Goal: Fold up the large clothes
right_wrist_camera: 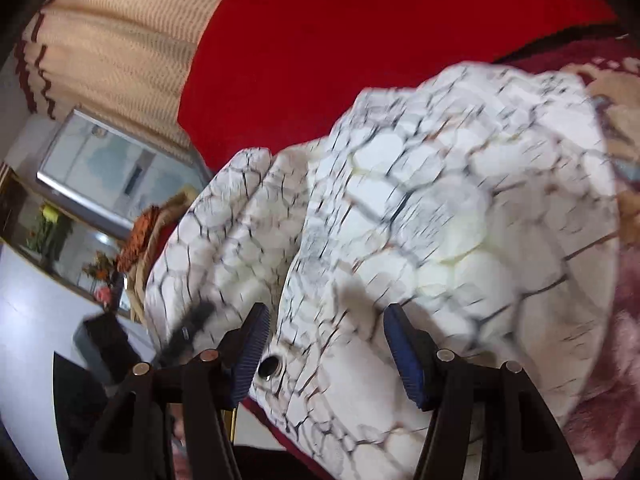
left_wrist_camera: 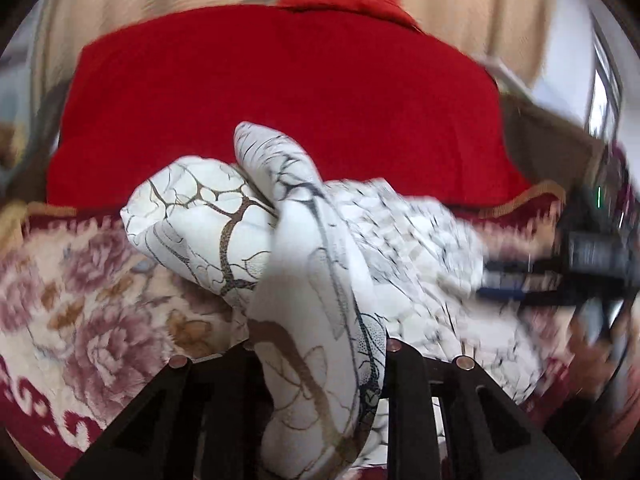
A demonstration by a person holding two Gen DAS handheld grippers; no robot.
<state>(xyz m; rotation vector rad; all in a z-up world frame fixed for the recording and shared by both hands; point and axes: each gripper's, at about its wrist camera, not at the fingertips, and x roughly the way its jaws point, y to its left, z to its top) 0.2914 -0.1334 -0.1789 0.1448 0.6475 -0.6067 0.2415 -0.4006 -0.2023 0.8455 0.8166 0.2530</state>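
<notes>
A white garment with a brown and black crackle print (left_wrist_camera: 248, 216) lies bunched on a floral blanket (left_wrist_camera: 80, 300). My left gripper (left_wrist_camera: 320, 344) is shut on a thick fold of this garment, which rises between the fingers. In the right wrist view the same garment (right_wrist_camera: 440, 208) fills the middle, blurred. My right gripper (right_wrist_camera: 324, 344) is open, its blue-padded fingers (right_wrist_camera: 404, 356) apart just above the cloth, with a black button (right_wrist_camera: 269, 366) near the left pad. The right gripper also shows blurred at the right of the left wrist view (left_wrist_camera: 560, 276).
A large red cushion or cover (left_wrist_camera: 280, 100) lies behind the garment on the floral blanket. A beige curtain (right_wrist_camera: 120, 40) hangs behind. A cabinet with flowers (right_wrist_camera: 60, 232) and pale floor (right_wrist_camera: 32, 320) are at the left of the right wrist view.
</notes>
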